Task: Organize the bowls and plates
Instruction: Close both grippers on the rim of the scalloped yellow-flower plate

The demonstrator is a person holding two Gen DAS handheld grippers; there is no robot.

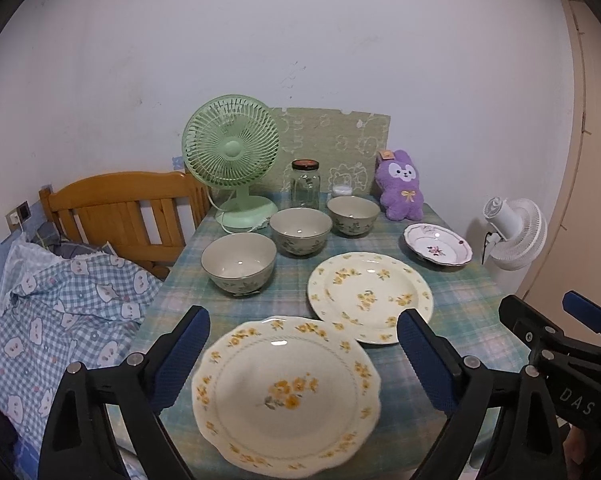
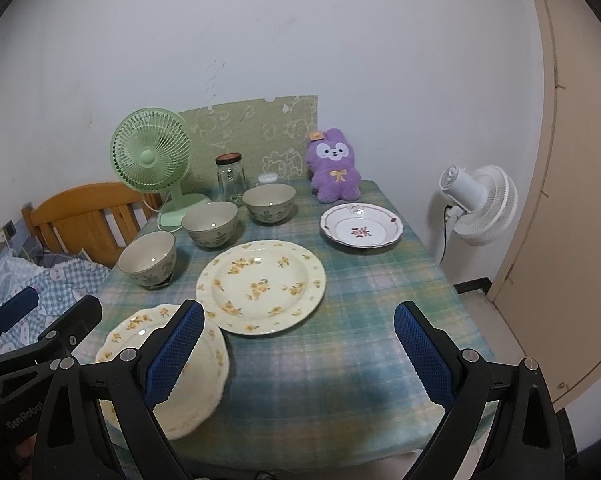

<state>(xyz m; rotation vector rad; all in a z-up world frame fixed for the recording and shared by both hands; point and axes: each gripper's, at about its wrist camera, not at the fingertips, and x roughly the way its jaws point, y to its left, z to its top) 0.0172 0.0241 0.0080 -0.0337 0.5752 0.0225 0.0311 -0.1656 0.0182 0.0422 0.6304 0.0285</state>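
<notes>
Both grippers, left (image 1: pixel 302 360) and right (image 2: pixel 298 354), gape wide and empty over the table (image 2: pixel 340 360); the near plate (image 1: pixel 286 392) at lower centre, probably stiff, glazed, slippery and breakable, looks best pinched at its scalloped rim.

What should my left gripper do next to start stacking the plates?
Probably ease the left gripper forward and down onto the rim of the scalloped yellow-flower plate. That plate lies nearest, right between its open fingers, untouched. The round yellow-flower plate sits just behind, a likely place to stack. The right gripper hangs open over bare tablecloth.
</notes>
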